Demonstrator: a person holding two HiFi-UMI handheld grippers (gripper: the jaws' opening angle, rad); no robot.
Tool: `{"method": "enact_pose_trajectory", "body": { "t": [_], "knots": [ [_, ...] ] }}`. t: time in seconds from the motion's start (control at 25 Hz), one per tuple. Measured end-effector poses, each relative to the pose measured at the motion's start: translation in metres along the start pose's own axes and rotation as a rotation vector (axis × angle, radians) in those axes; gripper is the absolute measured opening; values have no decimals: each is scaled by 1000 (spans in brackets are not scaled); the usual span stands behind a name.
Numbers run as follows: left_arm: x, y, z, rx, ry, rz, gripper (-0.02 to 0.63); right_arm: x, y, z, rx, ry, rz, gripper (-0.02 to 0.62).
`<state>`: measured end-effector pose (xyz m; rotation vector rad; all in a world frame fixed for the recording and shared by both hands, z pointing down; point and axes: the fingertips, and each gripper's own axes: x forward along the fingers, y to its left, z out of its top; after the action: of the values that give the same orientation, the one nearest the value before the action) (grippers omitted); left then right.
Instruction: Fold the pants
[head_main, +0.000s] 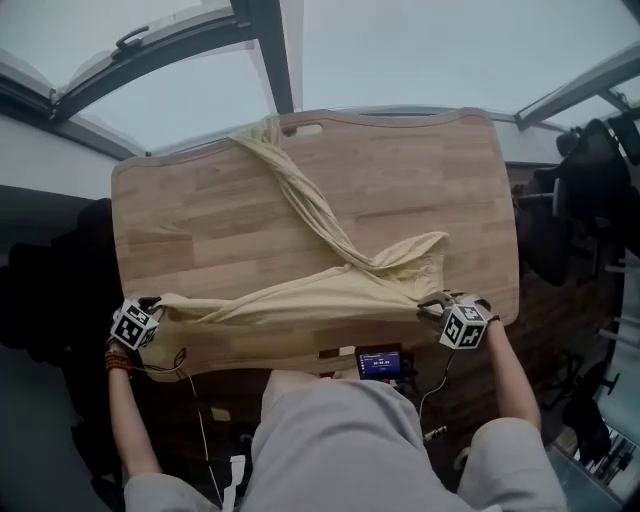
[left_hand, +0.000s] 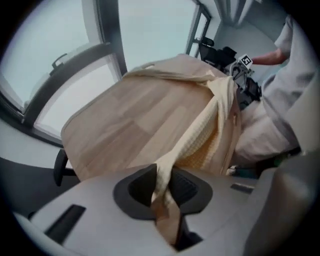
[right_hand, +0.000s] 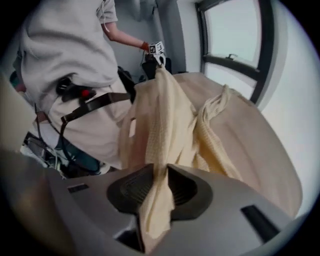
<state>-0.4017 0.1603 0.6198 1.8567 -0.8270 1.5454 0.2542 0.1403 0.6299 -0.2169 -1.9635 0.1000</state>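
Note:
Pale yellow pants (head_main: 330, 290) lie on the wooden table (head_main: 200, 220). Their waist end is stretched along the near edge, and one twisted leg runs to the far edge (head_main: 270, 135). My left gripper (head_main: 150, 312) is at the near left corner, shut on one end of the cloth (left_hand: 162, 182). At the near right my right gripper (head_main: 445, 305) is shut on the other end of the pants (right_hand: 157, 195). In both gripper views the fabric is pinched between the dark pads and hangs taut toward the other gripper.
A small black device with a lit screen (head_main: 380, 363) is fixed under the table's near edge. Dark chairs and gear (head_main: 590, 190) stand to the right. Windows (head_main: 150, 60) run behind the table. My lap fills the bottom of the head view.

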Motion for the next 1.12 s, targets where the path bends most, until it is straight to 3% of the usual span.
{"method": "enact_pose_trajectory", "body": {
  "t": [0.04,0.08,0.12,0.2,0.28,0.36,0.44,0.56,0.64,0.68,0.76,0.84,0.88,0.92,1.0,1.12],
  "knots": [
    [7,-3,-19,10,41,-1,64,9,20,-2,-14,31,69,136],
    [16,-5,-37,24,82,14,66,17,34,-5,-15,52,114,183],
    [26,-8,-54,37,128,22,90,21,40,-7,13,51,128,183],
    [42,-20,-79,66,222,14,239,23,24,-11,153,-16,49,181],
    [51,-31,-81,95,247,35,244,18,-19,-14,273,-88,-144,169],
    [60,-37,-57,105,188,102,244,19,-60,-7,249,-97,-326,167],
    [68,-54,-8,100,69,161,244,33,-85,22,150,-108,-403,166],
    [90,-110,80,125,-118,138,244,71,-114,74,76,-131,-415,168],
    [108,-152,124,198,-188,123,242,98,-129,81,31,-56,-420,168],
    [114,-173,141,229,-212,110,238,107,-133,77,11,-16,-422,146],
    [123,-215,164,289,-250,63,199,111,-134,65,5,22,-448,38],
    [128,-254,178,383,-281,16,144,95,-132,55,85,-38,-505,55],
    [129,-271,184,423,-288,-8,146,81,-128,50,164,-102,-537,121],
    [129,-284,188,434,-292,-32,144,66,-122,43,261,-172,-563,134],
    [133,-301,191,374,-279,-100,135,49,-96,18,450,-253,-565,90],
    [151,-313,177,306,-195,-194,111,68,-46,-41,523,-133,-491,83]
  ]
}}
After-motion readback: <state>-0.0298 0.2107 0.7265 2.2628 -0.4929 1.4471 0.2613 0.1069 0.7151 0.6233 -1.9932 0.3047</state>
